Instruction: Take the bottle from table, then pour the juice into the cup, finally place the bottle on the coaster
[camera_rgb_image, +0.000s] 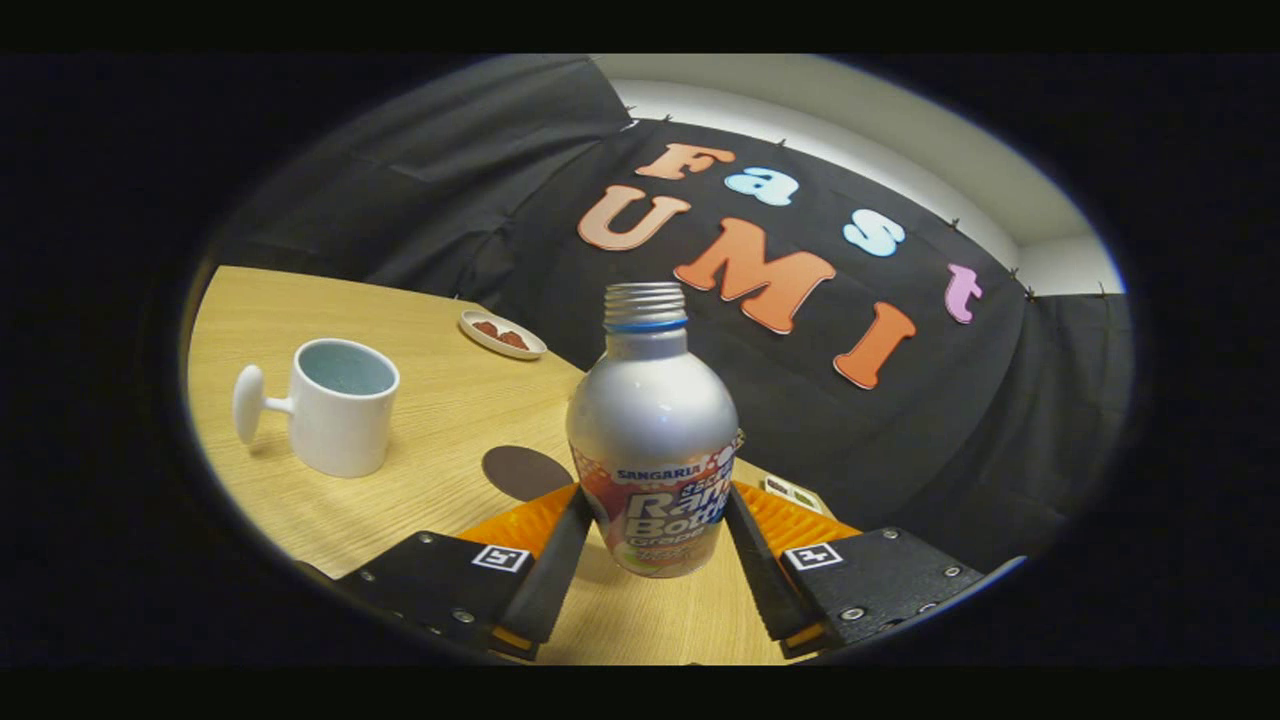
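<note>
Upright, uncapped bottle (652, 440) clamped between the tongs (655, 520), coaster (525, 472) half hidden behind (cup (343, 405) beyond).

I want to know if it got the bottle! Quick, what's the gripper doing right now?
Gripper: shut on the bottle, one finger pressing each side, near its base on the table.

The bottle (652, 440) fills the jaws' gap; bare table (440, 400) separates it from the cup (335, 405).
</note>
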